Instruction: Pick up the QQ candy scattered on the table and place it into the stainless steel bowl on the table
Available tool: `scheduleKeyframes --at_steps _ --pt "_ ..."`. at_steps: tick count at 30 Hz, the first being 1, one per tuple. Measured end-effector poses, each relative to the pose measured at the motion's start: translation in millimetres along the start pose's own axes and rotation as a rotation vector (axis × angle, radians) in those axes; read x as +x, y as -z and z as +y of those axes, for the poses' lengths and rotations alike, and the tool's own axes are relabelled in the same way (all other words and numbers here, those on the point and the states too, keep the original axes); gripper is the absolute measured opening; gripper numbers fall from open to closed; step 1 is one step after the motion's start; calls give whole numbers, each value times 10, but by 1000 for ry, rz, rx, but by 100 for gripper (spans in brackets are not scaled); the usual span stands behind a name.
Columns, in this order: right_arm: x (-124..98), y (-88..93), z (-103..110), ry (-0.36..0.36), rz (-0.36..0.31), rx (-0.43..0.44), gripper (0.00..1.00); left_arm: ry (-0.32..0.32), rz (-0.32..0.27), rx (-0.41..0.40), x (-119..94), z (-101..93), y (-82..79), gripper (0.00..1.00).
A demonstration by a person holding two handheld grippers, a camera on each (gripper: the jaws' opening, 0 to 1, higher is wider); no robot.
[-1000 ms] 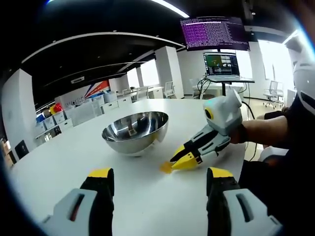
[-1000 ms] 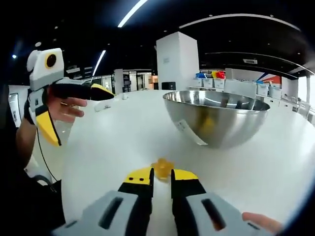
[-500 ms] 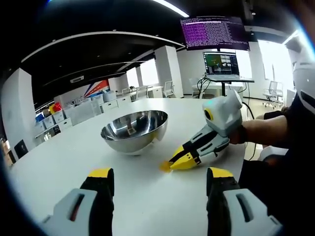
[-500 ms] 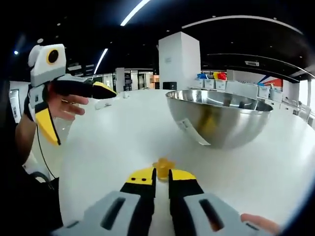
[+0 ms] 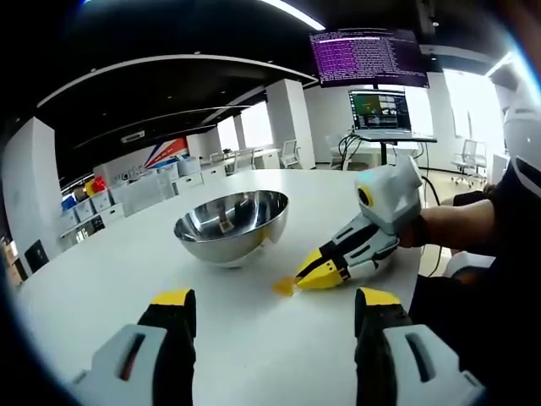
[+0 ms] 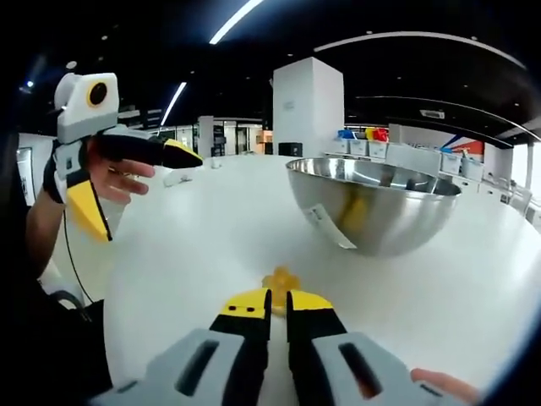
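A yellow QQ candy (image 5: 283, 288) lies on the white table (image 5: 110, 262), just in front of the stainless steel bowl (image 5: 230, 224). My right gripper (image 5: 306, 277) reaches in from the right with its yellow tips at the candy. In the right gripper view the candy (image 6: 279, 277) sits pinched at the tips of my right gripper (image 6: 279, 298), which is almost fully shut. The bowl (image 6: 372, 203) stands beyond it to the right, on the table (image 6: 211, 228). My left gripper (image 5: 275, 300) is open and holds nothing, hovering short of the candy. A hand holds the left gripper (image 6: 182, 156) up at the left.
A desk with monitors (image 5: 380, 110) stands behind the table's far edge. A white pillar (image 6: 306, 106) rises behind the bowl. A small white object (image 6: 182, 179) lies on the far left of the table. The person's arm (image 5: 456, 224) reaches in at the right.
The right gripper's jaws have narrowed around the candy, and the gripper has drawn back slightly to the right. The candy, the bowl and the left gripper have stayed put.
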State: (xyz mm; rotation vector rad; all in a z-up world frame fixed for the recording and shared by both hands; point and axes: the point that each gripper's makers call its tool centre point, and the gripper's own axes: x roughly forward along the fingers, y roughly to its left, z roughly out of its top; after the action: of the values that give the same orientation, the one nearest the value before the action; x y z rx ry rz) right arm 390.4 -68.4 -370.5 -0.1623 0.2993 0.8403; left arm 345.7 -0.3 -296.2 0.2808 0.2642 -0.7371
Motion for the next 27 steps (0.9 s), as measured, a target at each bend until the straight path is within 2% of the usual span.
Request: scheduleKeyframes --at_steps 12,19,27 --pt "-180 -219 -26 10 -60 21 6 6 -8 5 17 -9 -39 77" --pt "-283 -308 -39 4 -78 1 6 6 -6 7 11 -18 -42 77" --pt "-432 -542 3 -5 -129 -7 6 3 -5 13 -5 -12 -53 77"
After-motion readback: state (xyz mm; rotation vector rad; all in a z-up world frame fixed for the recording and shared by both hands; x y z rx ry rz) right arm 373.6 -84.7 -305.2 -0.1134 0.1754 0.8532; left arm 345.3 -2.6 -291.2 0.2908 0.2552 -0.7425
